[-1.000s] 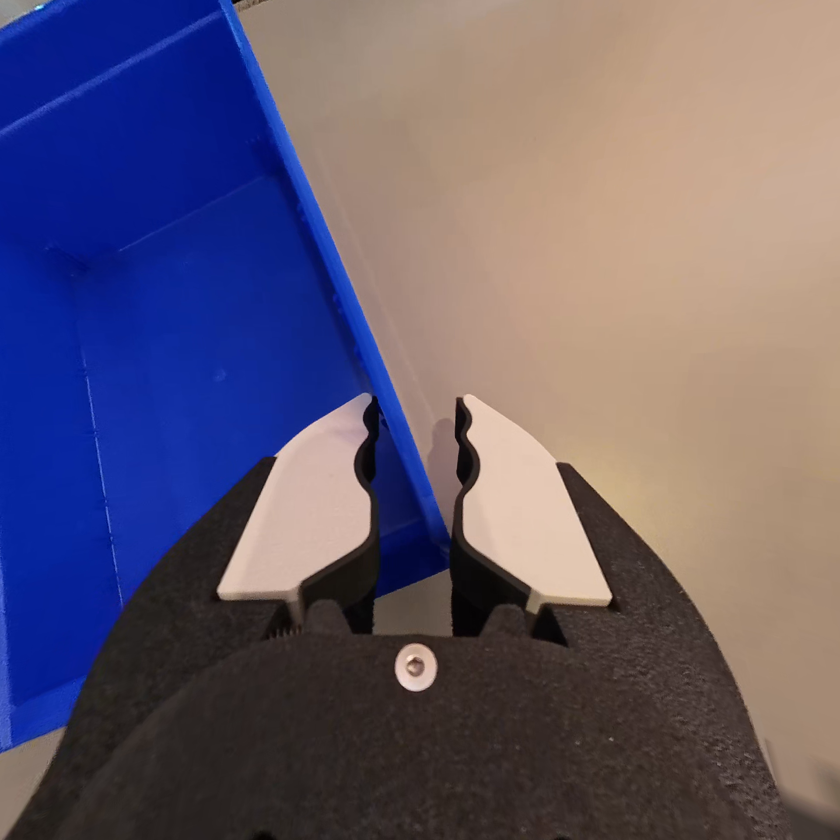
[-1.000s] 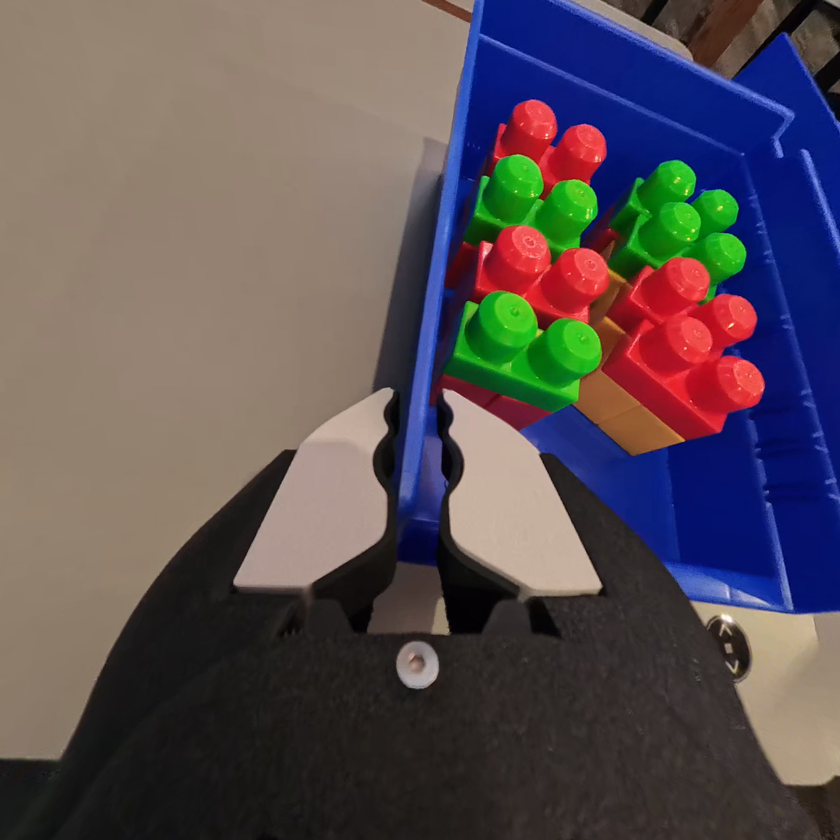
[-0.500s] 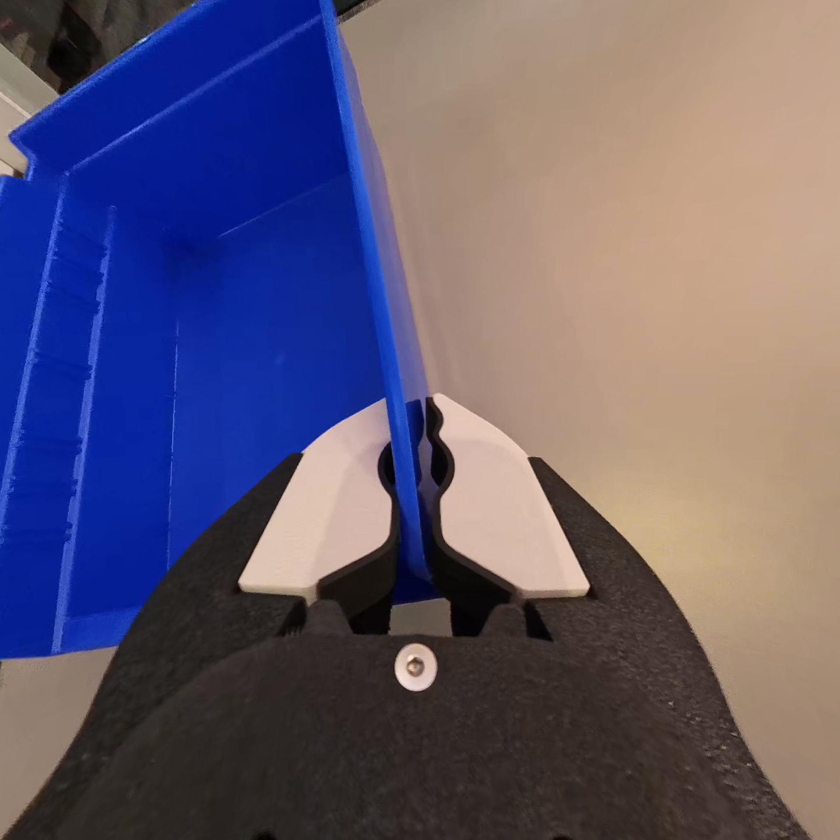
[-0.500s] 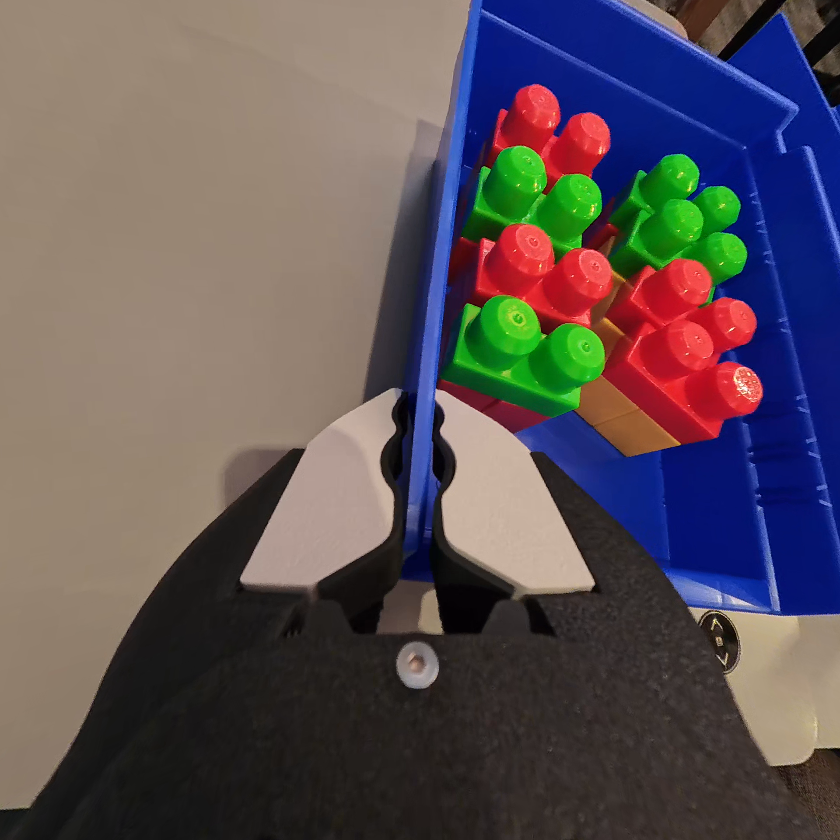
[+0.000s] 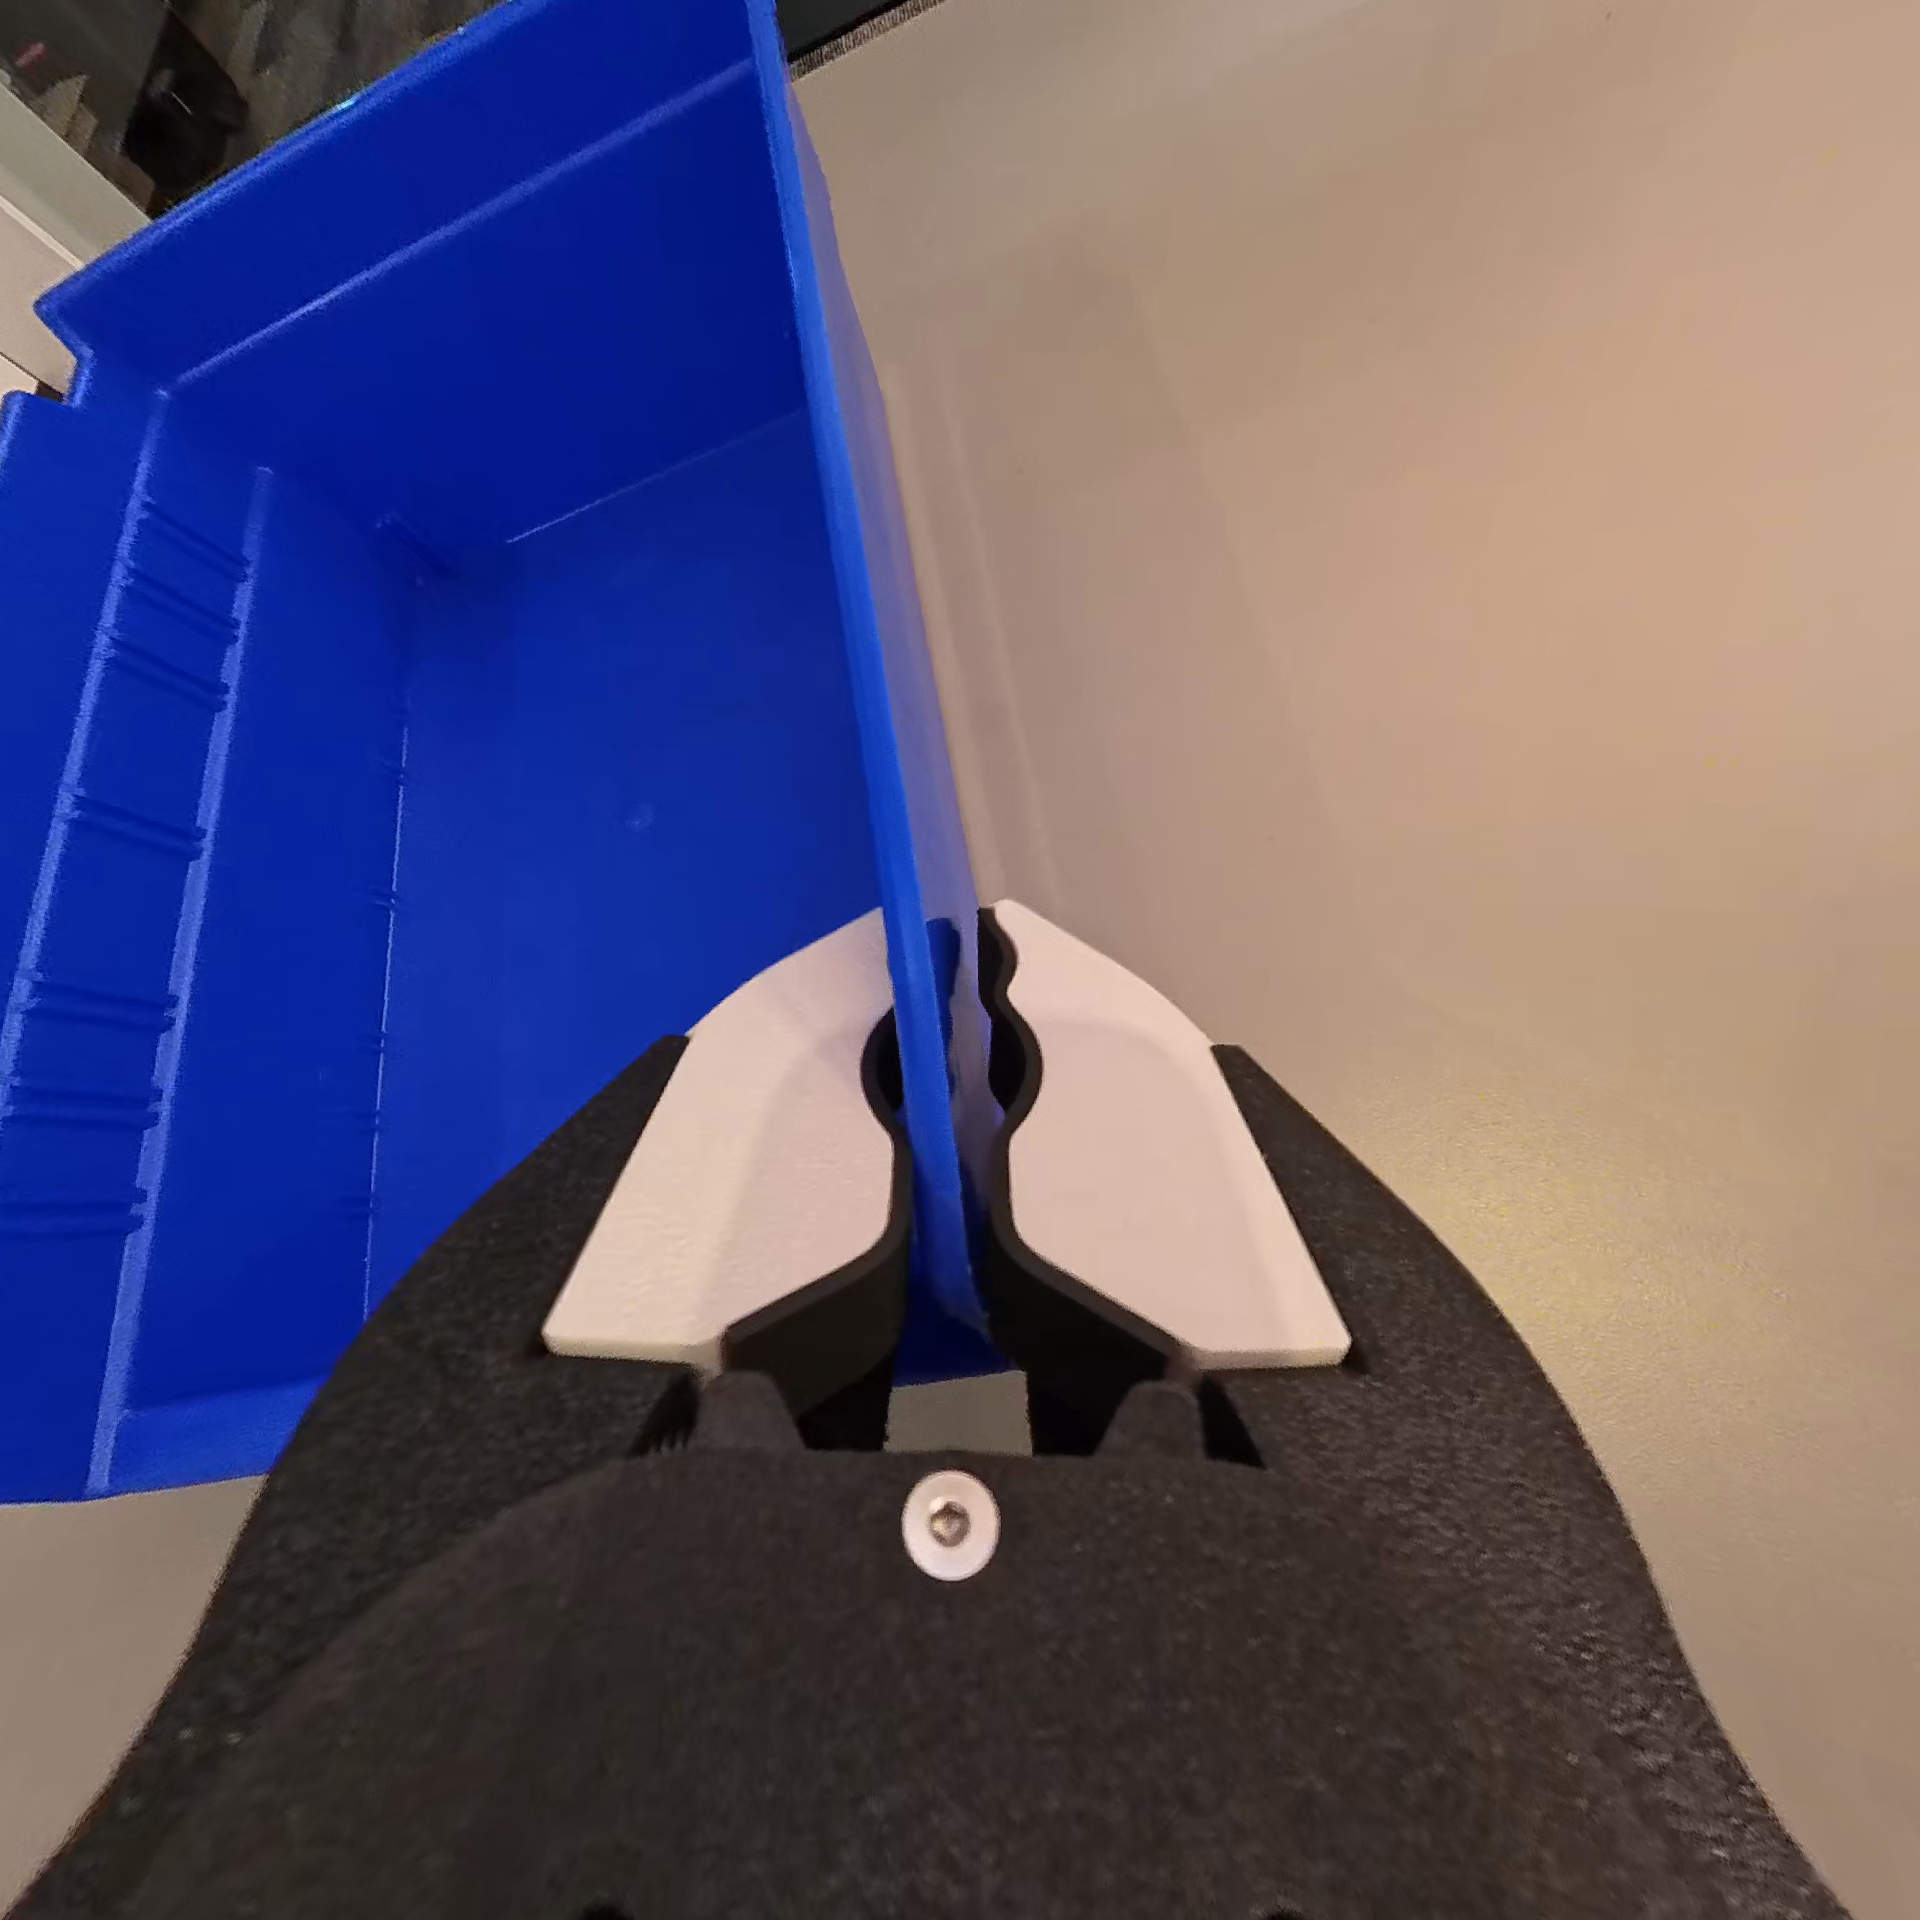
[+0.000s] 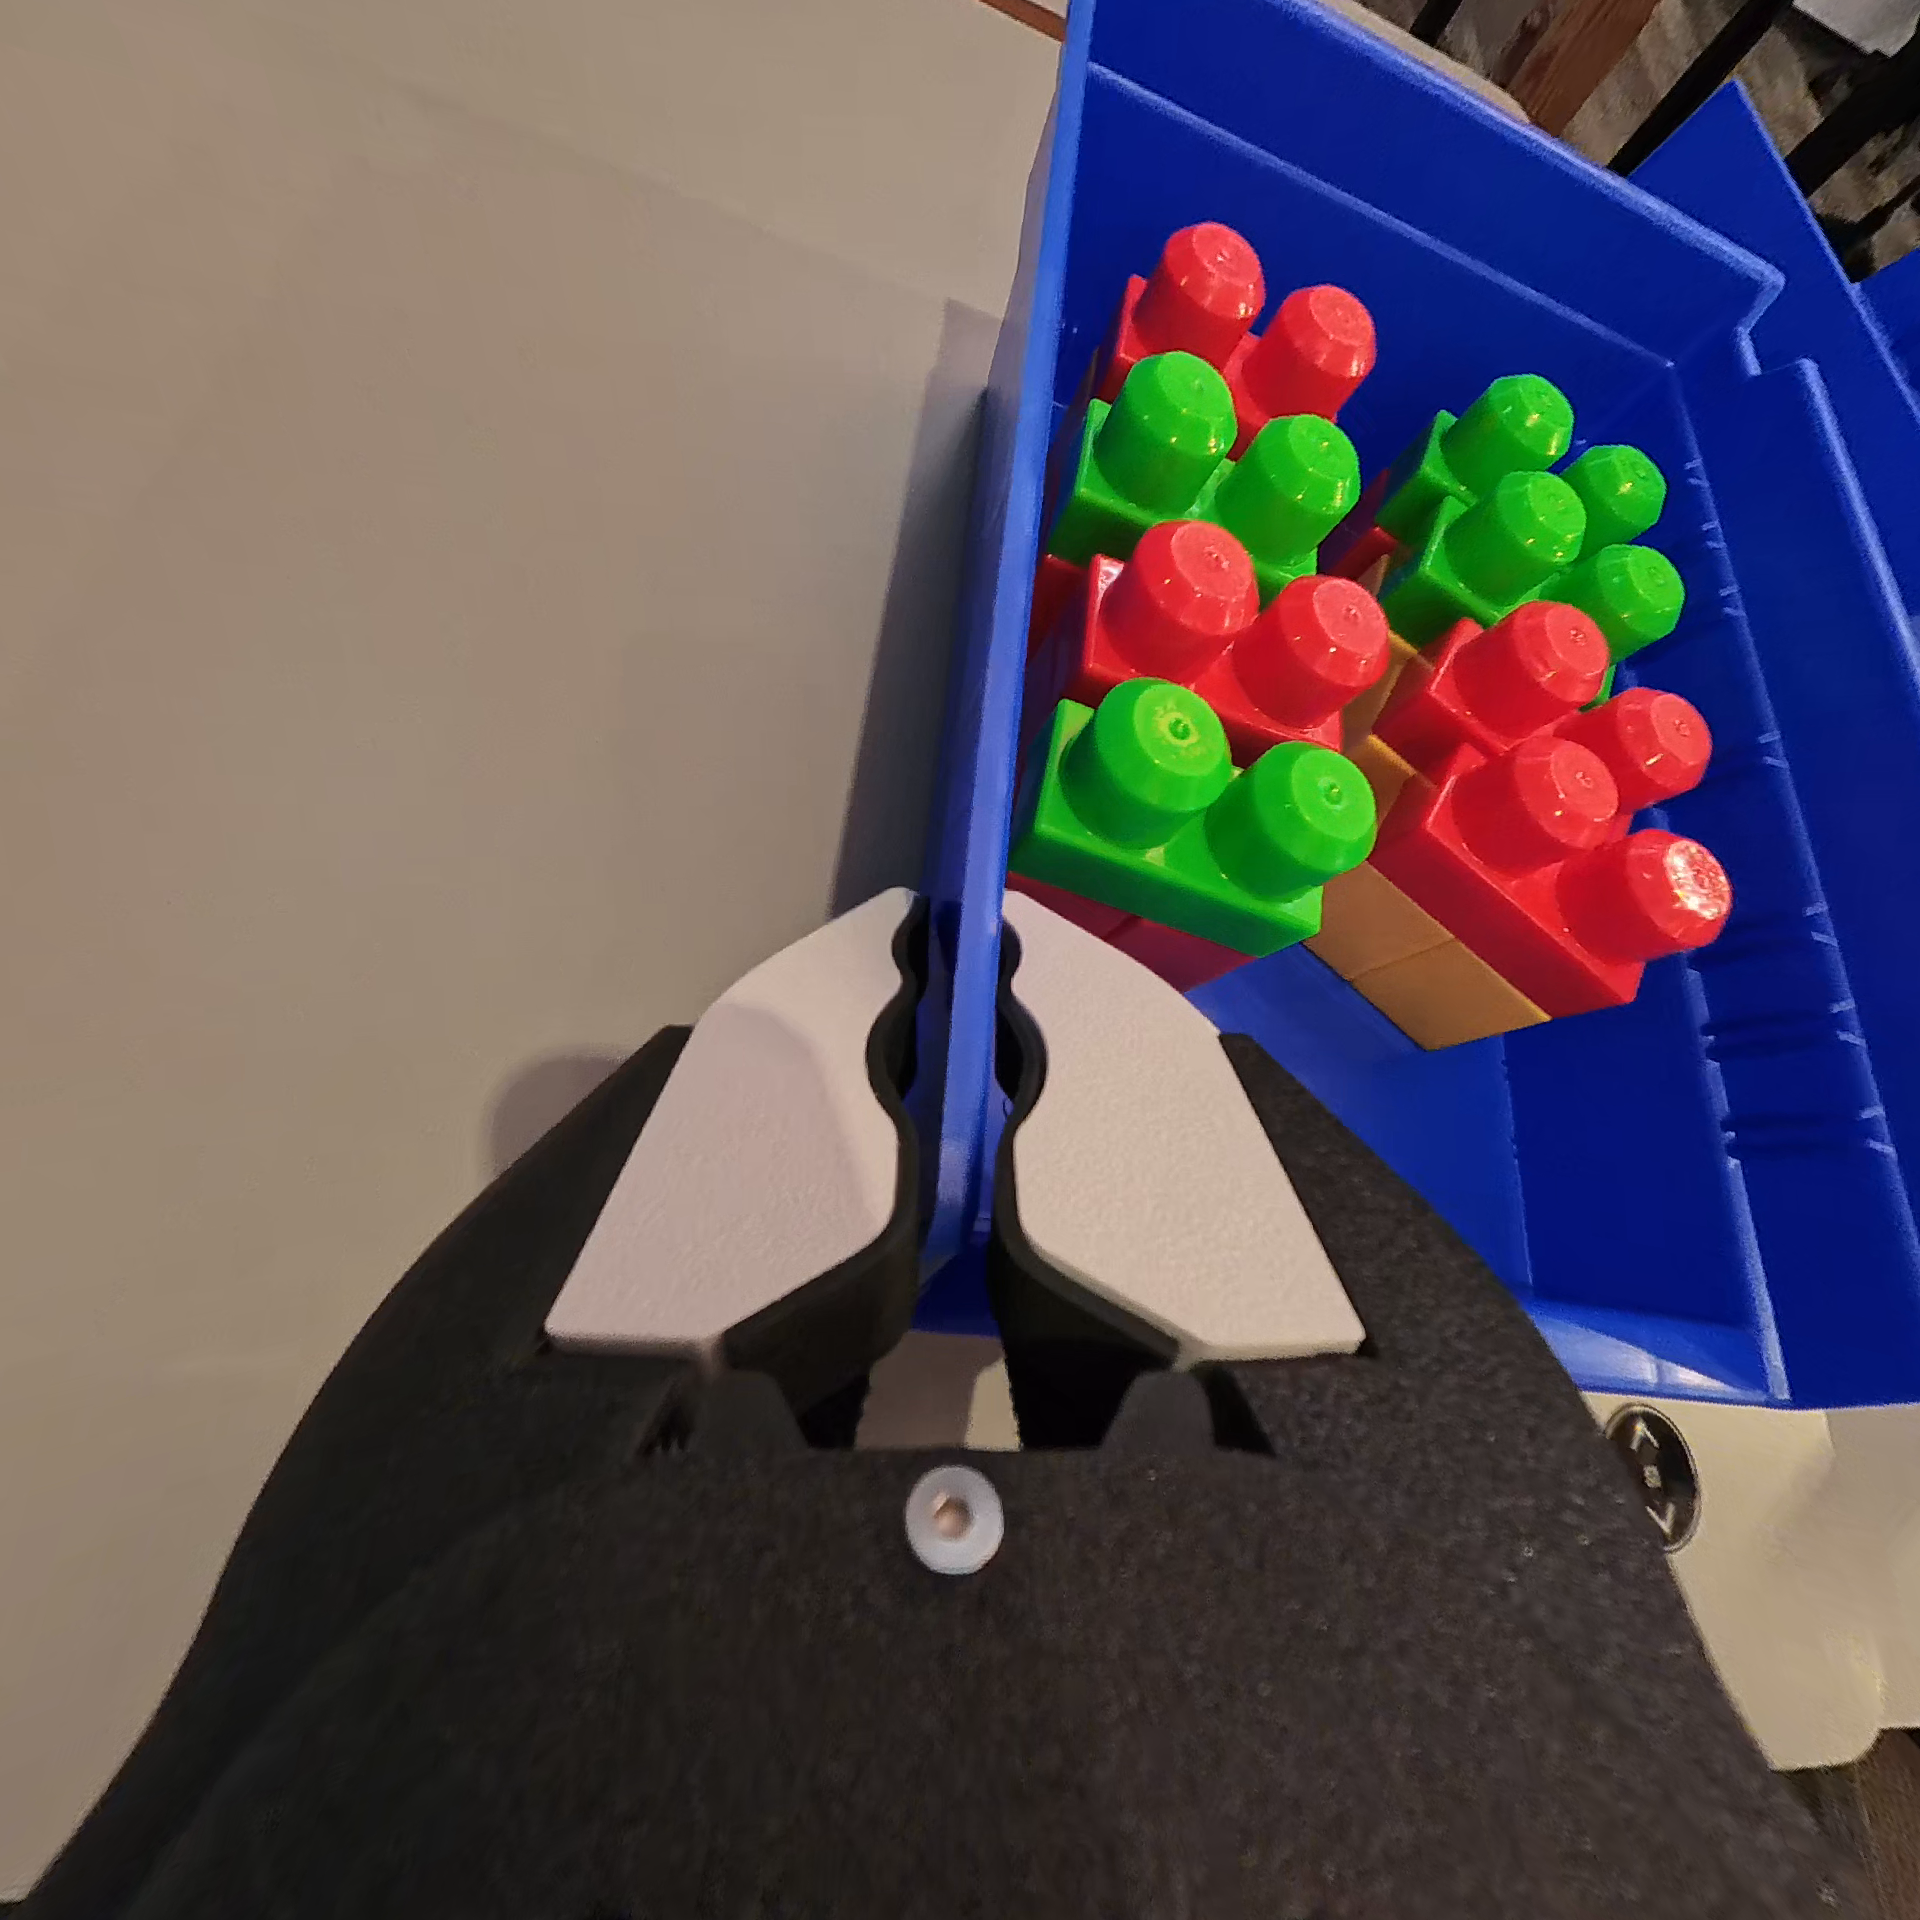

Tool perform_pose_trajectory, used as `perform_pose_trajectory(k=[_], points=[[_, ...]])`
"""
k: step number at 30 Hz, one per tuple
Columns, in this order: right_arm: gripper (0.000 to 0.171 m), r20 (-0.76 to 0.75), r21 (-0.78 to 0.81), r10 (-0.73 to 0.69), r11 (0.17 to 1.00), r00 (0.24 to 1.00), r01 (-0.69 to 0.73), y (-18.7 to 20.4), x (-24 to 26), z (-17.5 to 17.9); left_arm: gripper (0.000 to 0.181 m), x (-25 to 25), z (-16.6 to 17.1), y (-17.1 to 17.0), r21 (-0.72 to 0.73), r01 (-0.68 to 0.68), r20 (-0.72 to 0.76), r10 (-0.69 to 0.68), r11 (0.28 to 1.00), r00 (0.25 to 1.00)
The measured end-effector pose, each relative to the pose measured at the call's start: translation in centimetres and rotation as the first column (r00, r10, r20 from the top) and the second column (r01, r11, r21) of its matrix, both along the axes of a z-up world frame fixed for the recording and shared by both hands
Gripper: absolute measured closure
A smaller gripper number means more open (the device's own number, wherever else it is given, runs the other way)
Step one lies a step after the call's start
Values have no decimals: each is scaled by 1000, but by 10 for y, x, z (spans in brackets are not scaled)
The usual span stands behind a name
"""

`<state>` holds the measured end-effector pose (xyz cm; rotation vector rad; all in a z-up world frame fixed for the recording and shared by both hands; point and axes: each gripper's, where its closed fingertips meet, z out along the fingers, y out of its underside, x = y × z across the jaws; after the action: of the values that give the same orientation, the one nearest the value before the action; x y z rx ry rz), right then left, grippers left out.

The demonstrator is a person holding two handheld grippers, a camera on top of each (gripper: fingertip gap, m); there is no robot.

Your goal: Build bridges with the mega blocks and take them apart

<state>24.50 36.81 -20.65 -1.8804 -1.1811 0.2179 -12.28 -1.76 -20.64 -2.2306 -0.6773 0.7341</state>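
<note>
Left gripper clamped on right side wall of empty blue bin, one finger inside, one outside, wall pinched between pads. Right gripper likewise closed tight on left wall of second blue bin near its front corner. Mega blocks stand studs-up inside second bin, red and green on top, tan beneath, packed against gripped wall toward back. Both bins sit on beige table; second bin's front right corner near table edge.
</note>
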Motion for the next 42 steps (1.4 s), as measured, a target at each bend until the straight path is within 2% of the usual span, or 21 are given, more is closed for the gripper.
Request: perform_pose_trajectory(k=[5, 6, 8, 17, 24, 25, 37, 40, 42], points=[[148, -21, 36, -1, 999, 1000, 1, -4, 0, -1, 165, 1, 4, 3, 76, 0, 2, 0, 997, 1000], [149, -17, 44, -2, 999, 1000, 3, -3, 1, -1, 165, 1, 4, 3, 77, 3, 5, -4, 997, 1000], [162, -12, 54, 3, 999, 1000, -2, -1, 3, 1, 166, 1, 2, 3, 55, 12, 10, -12, 998, 1000], [161, -7, 7, 0, 1000, 1000, 0, 0, -2, -1, 174, -7, 4, 1, 46, -2, -27, 3, 999, 1000], [158, 23, -28, -33, 999, 999, 34, -5, 3, -4, 170, -11, 11, -5, 164, 3, -59, 6, 986, 998], [162, 35, -16, -40, 999, 999, 40, -5, 5, -4, 170, -10, 11, -4, 168, 10, -57, -1, 986, 998], [163, 33, 44, -39, 998, 999, 38, -5, 4, -3, 175, -6, 11, -11, 159, 44, -64, -34, 986, 997], [160, 0, 83, -37, 996, 999, 37, -2, 1, 0, 173, -8, 10, -11, 145, 34, -87, -22, 989, 996], [160, -16, 96, -36, 995, 999, 38, -1, -1, 1, 167, -12, 5, -13, 84, 32, -112, -23, 996, 993]])
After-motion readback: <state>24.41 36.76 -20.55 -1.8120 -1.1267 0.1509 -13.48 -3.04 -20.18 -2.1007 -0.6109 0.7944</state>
